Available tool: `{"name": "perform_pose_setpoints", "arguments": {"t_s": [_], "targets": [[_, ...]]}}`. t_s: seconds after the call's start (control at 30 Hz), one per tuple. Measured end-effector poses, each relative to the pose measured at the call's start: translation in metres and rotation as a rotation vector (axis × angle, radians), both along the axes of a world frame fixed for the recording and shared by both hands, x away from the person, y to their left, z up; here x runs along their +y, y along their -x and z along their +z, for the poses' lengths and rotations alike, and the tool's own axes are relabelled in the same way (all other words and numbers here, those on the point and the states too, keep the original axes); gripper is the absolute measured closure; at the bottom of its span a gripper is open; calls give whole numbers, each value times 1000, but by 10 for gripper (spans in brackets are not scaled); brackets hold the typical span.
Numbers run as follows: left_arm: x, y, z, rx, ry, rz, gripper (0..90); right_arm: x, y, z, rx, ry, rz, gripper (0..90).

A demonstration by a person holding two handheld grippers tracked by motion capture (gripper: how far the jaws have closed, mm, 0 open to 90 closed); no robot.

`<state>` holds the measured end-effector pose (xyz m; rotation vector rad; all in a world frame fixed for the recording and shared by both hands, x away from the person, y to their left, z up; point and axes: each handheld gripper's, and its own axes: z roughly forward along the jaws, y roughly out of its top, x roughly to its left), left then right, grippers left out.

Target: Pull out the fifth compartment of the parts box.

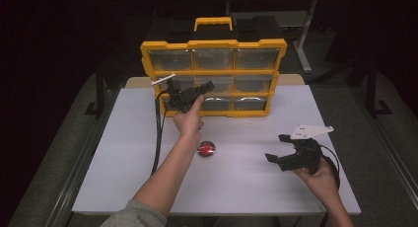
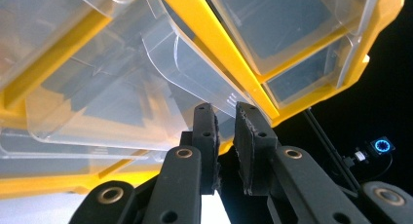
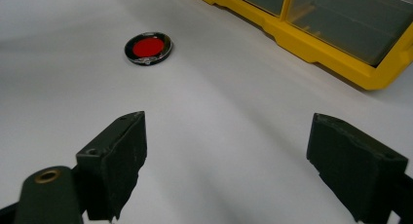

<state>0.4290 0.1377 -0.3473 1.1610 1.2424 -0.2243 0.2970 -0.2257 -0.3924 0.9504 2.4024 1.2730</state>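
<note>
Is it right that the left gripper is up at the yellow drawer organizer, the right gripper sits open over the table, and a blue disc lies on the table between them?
Not quite: the disc is red with a dark rim, as the right gripper view shows. The left gripper is at the yellow drawer organizer, and the right gripper sits open over the table.

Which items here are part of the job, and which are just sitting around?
In the job:
- yellow drawer organizer, standing upright at the table's far edge
- clear drawer that the left gripper is at, jaws nearly shut
- left gripper

Lying about:
- red round disc, flat on the white table
- right gripper, open, holding nothing
</note>
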Motion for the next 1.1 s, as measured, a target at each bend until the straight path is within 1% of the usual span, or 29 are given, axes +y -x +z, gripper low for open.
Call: {"name": "perform_pose_setpoints", "arguments": {"t_s": [0.37, 0.43, 0.5, 0.63, 0.7, 0.77, 0.83, 0.87, 0.9, 0.93, 1.0, 1.03, 1.07, 1.1], "targets": [[3, 13, 2, 2, -8, -21, 787, 1, 0, -1, 6, 1, -2, 138], [4, 15, 3, -4, -9, -29, 787, 1, 0, -2, 1, 5, 2, 138], [5, 18, 3, -7, -14, -35, 787, 1, 0, -2, 7, 4, 1, 138], [5, 20, 4, -21, -37, -48, 792, 1, 0, -2, 7, 4, 1, 138], [6, 20, 4, -41, -59, -56, 802, 2, 0, -3, 10, 4, 3, 138], [8, 20, 4, -56, -110, -82, 794, 2, 0, -2, 8, 5, 4, 138], [10, 23, 5, -63, -154, -100, 758, 1, 0, -2, 6, 4, 5, 138], [11, 25, 6, -78, -184, -111, 748, 1, 0, -2, 5, 5, 4, 138], [12, 27, 8, -101, -218, -124, 740, 1, 0, -2, 6, 5, 4, 138], [12, 29, 11, -111, -243, -141, 730, 1, 0, -2, 6, 5, 4, 138], [14, 32, 17, -142, -292, -189, 711, 1, 0, -2, 5, 6, 5, 138], [14, 33, 22, -177, -347, -214, 701, 1, 0, -2, 5, 6, 5, 138], [15, 34, 25, -195, -378, -231, 701, 0, 0, -1, 3, 6, 4, 138], [14, 34, 30, -221, -410, -259, 700, 1, 0, -1, 4, 3, 3, 138]]}}
